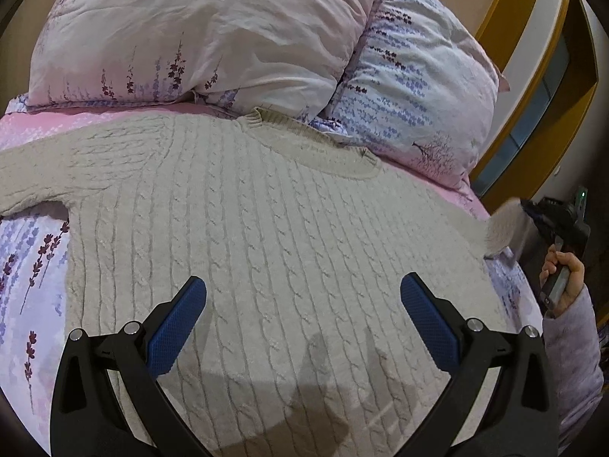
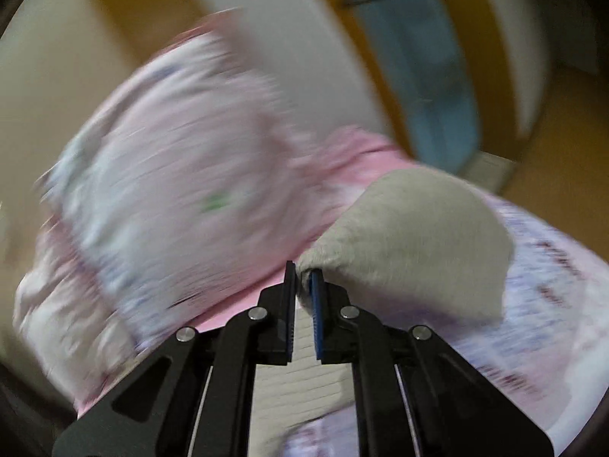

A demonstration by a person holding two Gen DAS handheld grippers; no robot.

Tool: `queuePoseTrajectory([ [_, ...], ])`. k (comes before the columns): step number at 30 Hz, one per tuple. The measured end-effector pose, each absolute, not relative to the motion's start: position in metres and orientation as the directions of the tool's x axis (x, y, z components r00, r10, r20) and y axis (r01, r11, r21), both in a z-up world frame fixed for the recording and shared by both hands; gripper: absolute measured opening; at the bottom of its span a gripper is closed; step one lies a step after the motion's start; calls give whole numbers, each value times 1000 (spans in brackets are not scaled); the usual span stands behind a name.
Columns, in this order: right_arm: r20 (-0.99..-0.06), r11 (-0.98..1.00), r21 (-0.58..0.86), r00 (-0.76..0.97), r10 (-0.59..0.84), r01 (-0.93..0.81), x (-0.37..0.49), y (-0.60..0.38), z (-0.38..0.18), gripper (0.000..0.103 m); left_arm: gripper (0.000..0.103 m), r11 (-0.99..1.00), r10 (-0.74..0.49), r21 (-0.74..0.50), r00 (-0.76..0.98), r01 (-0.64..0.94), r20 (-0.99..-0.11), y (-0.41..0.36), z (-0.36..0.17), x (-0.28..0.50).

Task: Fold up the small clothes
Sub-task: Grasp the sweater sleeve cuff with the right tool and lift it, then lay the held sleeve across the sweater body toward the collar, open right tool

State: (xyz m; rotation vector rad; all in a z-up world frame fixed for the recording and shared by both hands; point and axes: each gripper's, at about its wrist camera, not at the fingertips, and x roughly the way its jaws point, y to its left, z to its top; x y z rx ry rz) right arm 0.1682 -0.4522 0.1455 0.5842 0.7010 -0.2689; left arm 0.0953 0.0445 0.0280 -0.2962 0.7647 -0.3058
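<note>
Cream cable-knit sweater (image 1: 266,236) lies flat on the floral bedsheet (image 1: 34,259); left gripper (image 1: 302,297) hovers wide above it, right gripper (image 2: 304,278) pinches its sleeve (image 2: 411,243).

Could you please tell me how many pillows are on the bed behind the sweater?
2. A pink pillow lies behind the sweater, and a purple-flowered pillow leans beside it on its right, partly tucked under. More could be hidden behind them.
</note>
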Motion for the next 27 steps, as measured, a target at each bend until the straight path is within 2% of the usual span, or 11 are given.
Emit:
queuePoseTrajectory([
  [6, -701, 880, 453, 667, 252, 145, 192, -338, 123, 8, 102, 910, -383, -378, 692, 170, -611, 42, 31, 97],
  [11, -790, 894, 441, 507, 344, 79, 196, -278, 73, 10, 102, 903, -400, -391, 686, 180, -608, 40, 33, 100],
  [14, -814, 880, 462, 448, 370, 112, 192, -276, 54, 21, 102, 903, -404, -386, 680, 189, -612, 38, 34, 103],
  [15, -802, 859, 493, 454, 388, 136, 190, -282, 53, 35, 102, 903, -405, -384, 678, 192, -614, 38, 34, 103],
  [17, -775, 823, 537, 494, 395, 185, 189, -298, 57, 53, 102, 904, -406, -378, 672, 199, -619, 37, 34, 106],
  [18, -763, 809, 549, 521, 382, 211, 188, -308, 61, 54, 102, 904, -408, -377, 670, 203, -620, 36, 35, 108],
  [23, -755, 760, 562, 579, 309, 328, 188, -353, 63, 52, 102, 888, -450, -389, 646, 246, -617, 31, 42, 126],
  [27, -764, 721, 554, 599, 240, 417, 186, -386, 59, 34, 102, 868, -488, -417, 618, 271, -616, 24, 45, 145],
])
